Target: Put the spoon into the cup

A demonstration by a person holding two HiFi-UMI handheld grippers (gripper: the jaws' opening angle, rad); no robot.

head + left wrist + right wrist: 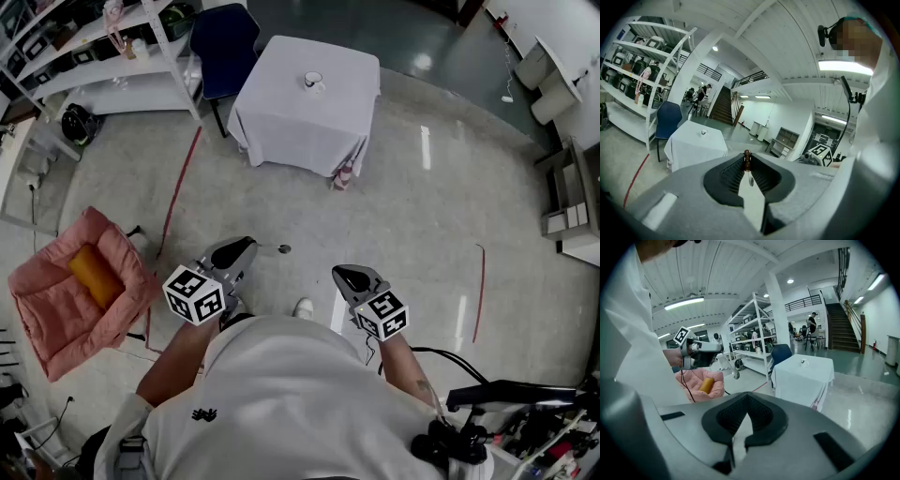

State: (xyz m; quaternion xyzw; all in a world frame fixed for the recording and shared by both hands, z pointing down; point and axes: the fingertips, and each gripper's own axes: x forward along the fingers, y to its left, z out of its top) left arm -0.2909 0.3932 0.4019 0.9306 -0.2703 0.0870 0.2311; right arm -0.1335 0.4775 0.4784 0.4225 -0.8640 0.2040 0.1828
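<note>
My left gripper (249,247) is shut on a small spoon (282,248), whose bowl sticks out past the jaw tips. In the left gripper view its brown handle (747,160) is pinched between the jaws of the left gripper (747,156). The right gripper view shows the spoon (735,374) hanging from the left gripper (723,352). My right gripper (346,275) is shut and empty, with the jaws of the right gripper (747,397) meeting. The white cup (313,81) stands on a far table with a white cloth (281,117). Both gripper views also show the cup (703,132) (804,362).
A blue chair (223,42) and a white shelf rack (94,56) stand left of the table. A pink cushioned seat (56,319) with an orange roll (94,276) lies at my left. Red lines mark the floor (178,192). Open floor stretches between me and the table.
</note>
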